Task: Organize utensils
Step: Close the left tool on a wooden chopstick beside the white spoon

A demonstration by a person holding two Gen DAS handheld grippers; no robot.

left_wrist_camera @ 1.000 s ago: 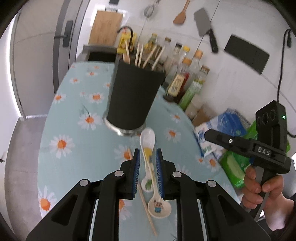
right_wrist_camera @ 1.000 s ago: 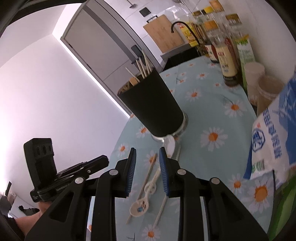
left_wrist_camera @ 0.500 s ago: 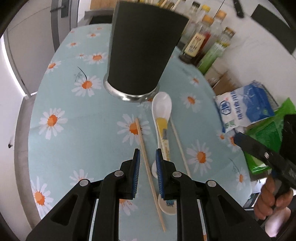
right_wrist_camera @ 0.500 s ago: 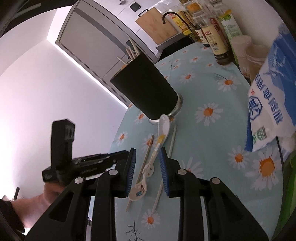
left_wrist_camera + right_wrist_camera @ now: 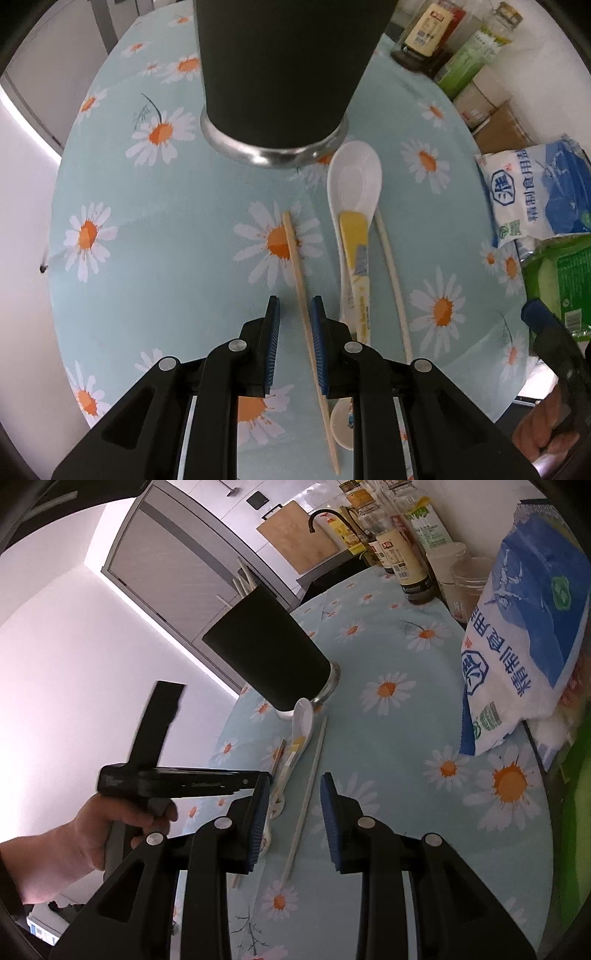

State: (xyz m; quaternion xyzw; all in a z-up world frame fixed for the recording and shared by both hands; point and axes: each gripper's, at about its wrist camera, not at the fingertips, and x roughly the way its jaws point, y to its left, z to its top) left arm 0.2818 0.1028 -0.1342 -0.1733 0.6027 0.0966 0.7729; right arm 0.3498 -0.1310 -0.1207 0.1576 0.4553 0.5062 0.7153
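Observation:
A black utensil cup [image 5: 280, 70] with a steel base stands on the daisy tablecloth; chopsticks stick out of it in the right wrist view [image 5: 269, 653]. In front of it lie a tan chopstick [image 5: 299, 269], a white spoon [image 5: 354, 184] with a yellow-printed handle, a pale chopstick [image 5: 393, 273] and a second small spoon [image 5: 341, 424]. My left gripper [image 5: 295, 314] is open, low over the table, its fingers either side of the tan chopstick. My right gripper [image 5: 294, 786] is open above the pale chopstick [image 5: 306, 797].
A blue-and-white salt bag [image 5: 539, 192] and green packets [image 5: 557, 280] lie at the right. Sauce bottles [image 5: 428, 33] and a cardboard box [image 5: 502, 125] stand at the back right. The table edge [image 5: 55, 221] drops off at the left.
My left gripper has tilted down and dropped toward the table, and now straddles the tan chopstick. My right gripper has lowered over the pale chopstick and opened wider.

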